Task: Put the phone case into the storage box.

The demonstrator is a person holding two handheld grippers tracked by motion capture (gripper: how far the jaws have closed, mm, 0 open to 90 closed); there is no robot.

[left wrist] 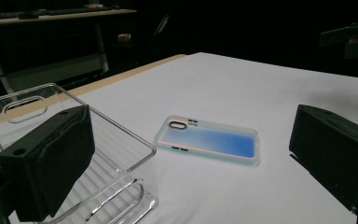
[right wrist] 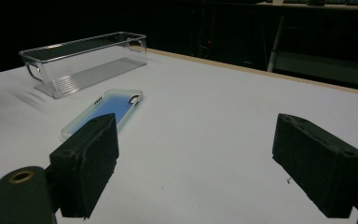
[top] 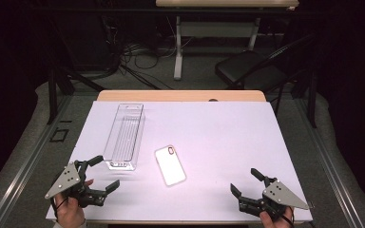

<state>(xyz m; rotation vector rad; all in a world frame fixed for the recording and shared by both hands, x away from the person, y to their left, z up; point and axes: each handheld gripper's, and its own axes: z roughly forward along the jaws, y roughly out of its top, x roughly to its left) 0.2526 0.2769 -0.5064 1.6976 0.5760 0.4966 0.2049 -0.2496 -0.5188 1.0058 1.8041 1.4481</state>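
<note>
A clear plastic bin (top: 123,137) lies lengthwise on the left of the white table top (top: 218,128). Just right of it a pale phone case (top: 170,165) lies flat, camera hole toward the far side. My left gripper (top: 105,172) hovers at the near left corner, open, its jaws wide apart beside the bin's near end. My right gripper (top: 244,180) is at the near right, open with nothing between its jaws. In the left gripper view the bin (left wrist: 135,140) stands behind my left pad (left wrist: 51,158) and the case (left wrist: 207,142) lies ahead. The right gripper view shows the case (right wrist: 105,109) and the bin (right wrist: 84,58) beyond my left pad (right wrist: 86,158).
The white sheet covers a wooden table whose far edge (top: 180,96) shows. Behind it a black folding chair (top: 252,69) stands on the floor, with another table's legs (top: 178,45) and loose cables (top: 138,54) nearby.
</note>
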